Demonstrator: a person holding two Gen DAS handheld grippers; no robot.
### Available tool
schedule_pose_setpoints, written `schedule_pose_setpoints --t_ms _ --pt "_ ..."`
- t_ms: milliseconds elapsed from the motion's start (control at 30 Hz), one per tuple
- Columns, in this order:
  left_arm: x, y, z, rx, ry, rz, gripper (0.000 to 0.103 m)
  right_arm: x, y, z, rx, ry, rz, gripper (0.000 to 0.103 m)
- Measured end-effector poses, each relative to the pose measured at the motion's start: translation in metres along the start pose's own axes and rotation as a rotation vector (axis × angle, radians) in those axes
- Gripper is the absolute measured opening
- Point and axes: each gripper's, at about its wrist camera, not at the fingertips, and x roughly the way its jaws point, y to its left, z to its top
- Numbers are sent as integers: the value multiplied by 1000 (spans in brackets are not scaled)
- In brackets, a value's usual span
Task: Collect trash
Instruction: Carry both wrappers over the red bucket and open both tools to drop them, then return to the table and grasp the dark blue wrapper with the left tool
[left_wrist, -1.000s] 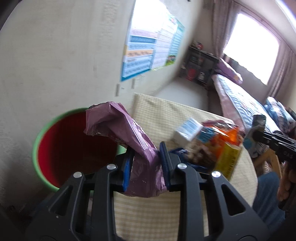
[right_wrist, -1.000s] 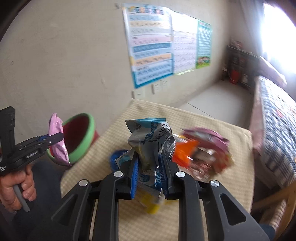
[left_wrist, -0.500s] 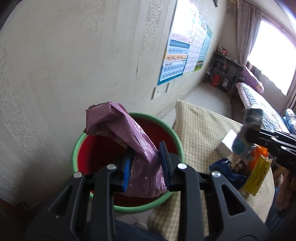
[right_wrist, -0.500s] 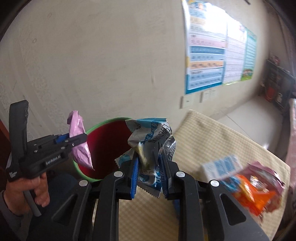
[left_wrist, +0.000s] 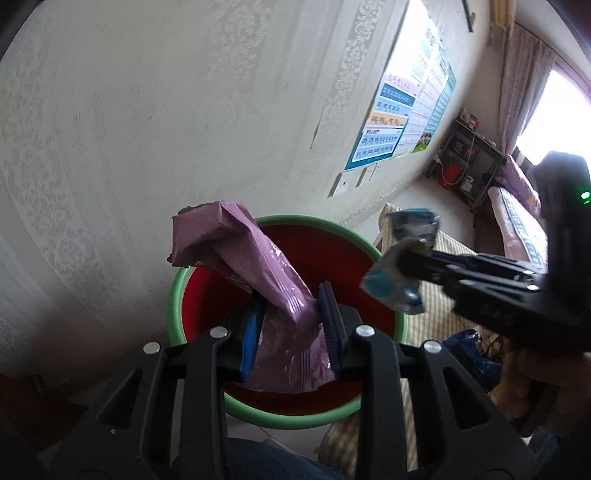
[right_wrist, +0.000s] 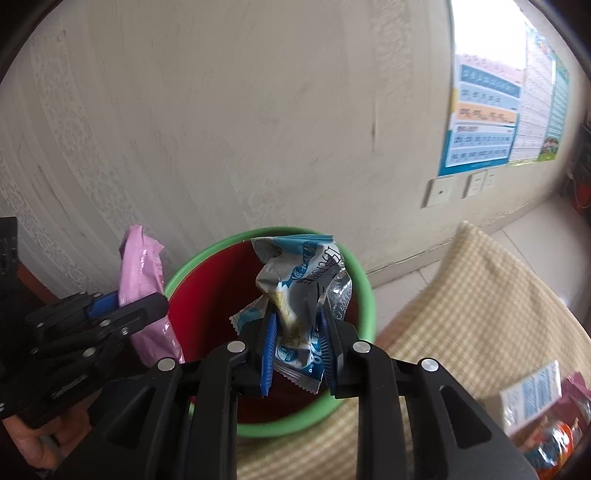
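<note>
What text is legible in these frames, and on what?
Nothing reads cleanly.
Blue-and-silver wrapper in the right hand-held gripper: dark printed characters and what may be digits on the crumpled foil, too warped to quote.
Wall posters: rows of print, too small and blurred.
White-and-blue box on the table: print blurred.
Purple wrapper in the left hand-held gripper: no readable print.

A home bedroom, bed (left_wrist: 517, 206) and curtained window (left_wrist: 554, 96) at the right, posters (left_wrist: 402, 118) on papered wall, checked tablecloth (right_wrist: 480, 295) lower right
</note>
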Motion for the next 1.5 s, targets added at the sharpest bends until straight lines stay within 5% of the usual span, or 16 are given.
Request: schedule_pose_setpoints --t_ms 167,333,500,600,767,1133,1500 --pt "2 6 -1 -33 14 2 37 26 7 0 -18 45 -3 28" --pt "2 7 1 -39 1 9 77 34 2 -4 -9 56 7 56" --pt "-2 7 1 -42 -19 27 98 26 -2 -5 -14 35 -8 76" --pt "-4 6 1 -32 -26 32 98 15 -4 -5 -20 14 -31 90" --pt "-5 3 0 -28 -29 38 98 -9 -10 -14 -35 -25 -125 95" --pt "-12 -30 -3 21 -30 9 98 -83 -37 -62 60 -86 -187 95" --pt "-3 -96 -16 73 9 -121 98 -169 -93 -116 175 -146 -325 96"
